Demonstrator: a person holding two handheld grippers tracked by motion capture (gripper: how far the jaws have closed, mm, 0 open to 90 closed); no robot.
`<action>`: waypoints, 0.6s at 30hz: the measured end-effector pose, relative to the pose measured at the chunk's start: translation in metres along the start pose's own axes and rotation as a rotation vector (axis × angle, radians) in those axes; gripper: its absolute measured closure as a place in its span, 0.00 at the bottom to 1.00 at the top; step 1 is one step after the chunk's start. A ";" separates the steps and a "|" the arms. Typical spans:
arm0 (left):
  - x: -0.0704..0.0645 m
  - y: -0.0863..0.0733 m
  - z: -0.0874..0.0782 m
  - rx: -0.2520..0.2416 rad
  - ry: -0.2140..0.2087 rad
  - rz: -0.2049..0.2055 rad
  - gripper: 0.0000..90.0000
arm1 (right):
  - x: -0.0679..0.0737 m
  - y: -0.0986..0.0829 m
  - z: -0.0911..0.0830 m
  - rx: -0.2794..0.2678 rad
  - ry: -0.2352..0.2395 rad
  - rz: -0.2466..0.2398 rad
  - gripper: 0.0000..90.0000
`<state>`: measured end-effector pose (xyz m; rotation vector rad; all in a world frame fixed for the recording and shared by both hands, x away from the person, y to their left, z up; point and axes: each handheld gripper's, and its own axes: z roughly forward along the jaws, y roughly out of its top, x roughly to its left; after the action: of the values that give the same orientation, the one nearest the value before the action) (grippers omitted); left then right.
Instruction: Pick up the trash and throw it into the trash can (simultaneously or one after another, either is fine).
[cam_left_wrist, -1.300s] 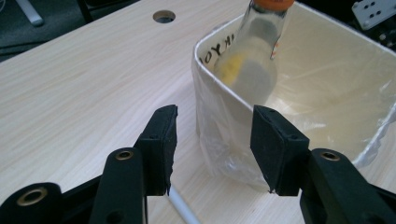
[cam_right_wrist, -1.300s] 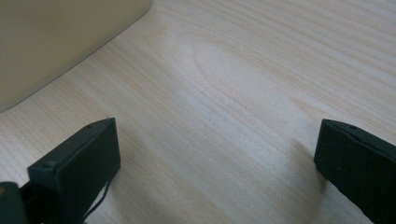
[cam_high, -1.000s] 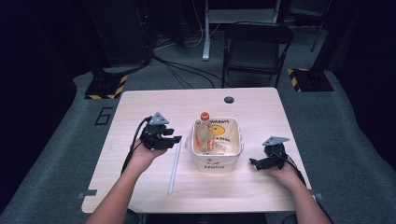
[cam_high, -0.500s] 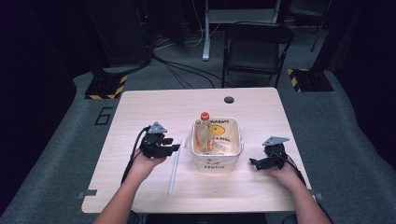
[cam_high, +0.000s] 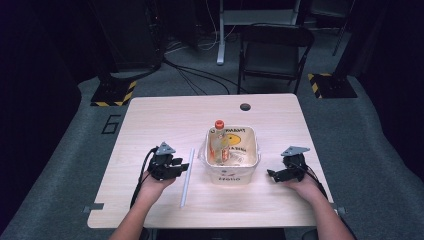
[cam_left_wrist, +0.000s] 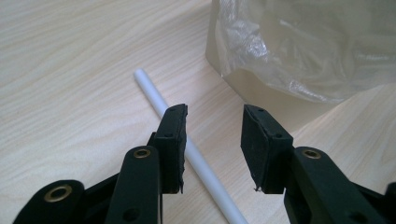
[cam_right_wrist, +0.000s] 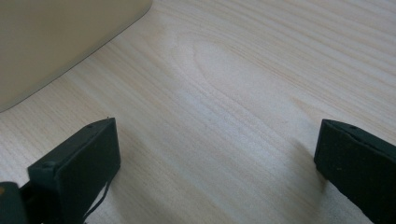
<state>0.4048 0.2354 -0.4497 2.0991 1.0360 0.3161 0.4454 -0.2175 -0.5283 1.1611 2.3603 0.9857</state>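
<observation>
- Left gripper (cam_left_wrist: 212, 140) low over thin white plastic tube (cam_left_wrist: 187, 151) lying beside cream plastic tub (cam_high: 232, 167), jaws part-open, empty.
- Best centre tube before squeezing.
- Right gripper (cam_right_wrist: 215, 172) wide open, empty.

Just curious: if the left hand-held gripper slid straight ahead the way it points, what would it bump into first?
Probably the white rod, already under its open jaws. Beyond that, the plastic-lined tub.

Tabletop (cam_high: 165, 115): pale wood grain. Tub (cam_high: 233, 172): cream, yellow face print, dark lettering. Inside the tub, bottle (cam_high: 218, 142): clear, orange-red cap. Left of the tub, rod (cam_high: 187, 176): white. Both tools (cam_high: 172, 167) (cam_high: 278, 175): black, grey plates.
</observation>
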 end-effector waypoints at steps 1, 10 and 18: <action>-0.001 -0.002 0.001 0.002 0.006 0.007 0.68 | 0.000 0.000 0.000 0.000 0.000 0.000 0.00; -0.013 -0.017 0.010 0.042 0.020 0.046 0.68 | 0.000 0.000 0.000 0.000 0.000 0.000 0.00; -0.013 -0.034 0.020 0.070 -0.020 0.011 0.70 | 0.000 0.000 0.000 0.000 0.000 0.000 0.00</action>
<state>0.3875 0.2285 -0.4864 2.1664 1.0377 0.2672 0.4453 -0.2175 -0.5283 1.1613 2.3602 0.9856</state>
